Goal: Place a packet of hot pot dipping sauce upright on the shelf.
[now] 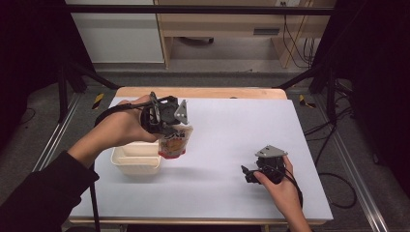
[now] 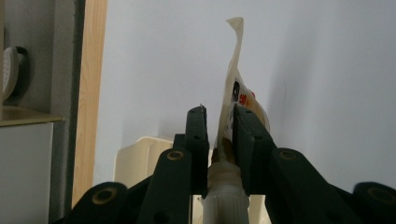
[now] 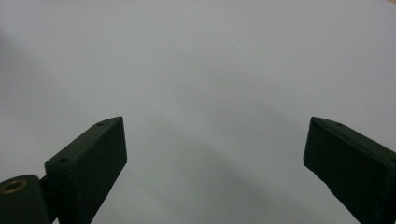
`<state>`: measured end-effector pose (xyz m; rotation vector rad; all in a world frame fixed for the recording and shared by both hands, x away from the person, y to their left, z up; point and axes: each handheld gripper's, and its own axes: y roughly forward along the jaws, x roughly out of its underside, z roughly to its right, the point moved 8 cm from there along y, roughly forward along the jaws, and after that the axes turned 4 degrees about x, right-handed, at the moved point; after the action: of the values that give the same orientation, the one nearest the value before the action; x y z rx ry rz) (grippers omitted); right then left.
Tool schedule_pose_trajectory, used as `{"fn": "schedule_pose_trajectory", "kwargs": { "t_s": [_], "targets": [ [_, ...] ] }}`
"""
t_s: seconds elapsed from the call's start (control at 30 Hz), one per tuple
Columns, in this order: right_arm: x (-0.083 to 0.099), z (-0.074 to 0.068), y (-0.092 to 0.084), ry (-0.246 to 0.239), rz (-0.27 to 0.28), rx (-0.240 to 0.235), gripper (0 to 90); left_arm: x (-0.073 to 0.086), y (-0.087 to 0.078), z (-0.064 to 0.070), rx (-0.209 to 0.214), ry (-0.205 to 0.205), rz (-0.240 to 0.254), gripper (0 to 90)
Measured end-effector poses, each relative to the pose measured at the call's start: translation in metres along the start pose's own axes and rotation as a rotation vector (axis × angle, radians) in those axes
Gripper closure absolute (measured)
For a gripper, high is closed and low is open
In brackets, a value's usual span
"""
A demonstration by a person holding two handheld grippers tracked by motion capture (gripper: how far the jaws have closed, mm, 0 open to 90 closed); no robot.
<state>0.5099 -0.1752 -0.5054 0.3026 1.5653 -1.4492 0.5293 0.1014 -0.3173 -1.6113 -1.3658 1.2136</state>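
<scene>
Spreading across the frame's middle, the white surface (image 1: pixel 232 140) carries a cream tray (image 1: pixel 135 162) at lower left. I hold my left claw (image 1: pixel 167 126) clenched on the spouted pouch (image 1: pixel 174 143) at its neck, dangling beside the tray, likely for dropping in. My right claw (image 1: pixel 249 174) rests released at lower right, out of the way.

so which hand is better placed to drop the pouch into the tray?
Left, probably. The left gripper is shut on the spouted pouch, which hangs beside the cream tray. The right gripper rests open on the white table, apart from both.
</scene>
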Motion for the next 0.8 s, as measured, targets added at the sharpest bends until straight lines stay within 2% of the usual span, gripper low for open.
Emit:
{"fn": "schedule_pose_trajectory", "kwargs": {
  "t_s": [0.27, 0.37, 0.6, 0.8],
  "targets": [
    [0.000, 0.000, 0.000, -0.009, 0.001, -0.003, 6.6, 0.013, -0.001, -0.004, 0.003, -0.023, -0.006, 76.3],
    [0.001, 0.000, 0.000, -0.010, -0.006, 0.004, 6.6, 0.024, -0.004, -0.010, 0.002, -0.047, -0.001, 76.3],
    [0.002, 0.002, -0.001, 0.001, -0.010, 0.006, 6.6, 0.043, -0.017, -0.021, -0.049, -0.098, -0.004, 76.4],
    [0.002, 0.003, -0.001, 0.001, -0.003, 0.009, 6.6, 0.061, -0.026, -0.028, -0.058, -0.131, -0.013, 76.4]
  ]
}}
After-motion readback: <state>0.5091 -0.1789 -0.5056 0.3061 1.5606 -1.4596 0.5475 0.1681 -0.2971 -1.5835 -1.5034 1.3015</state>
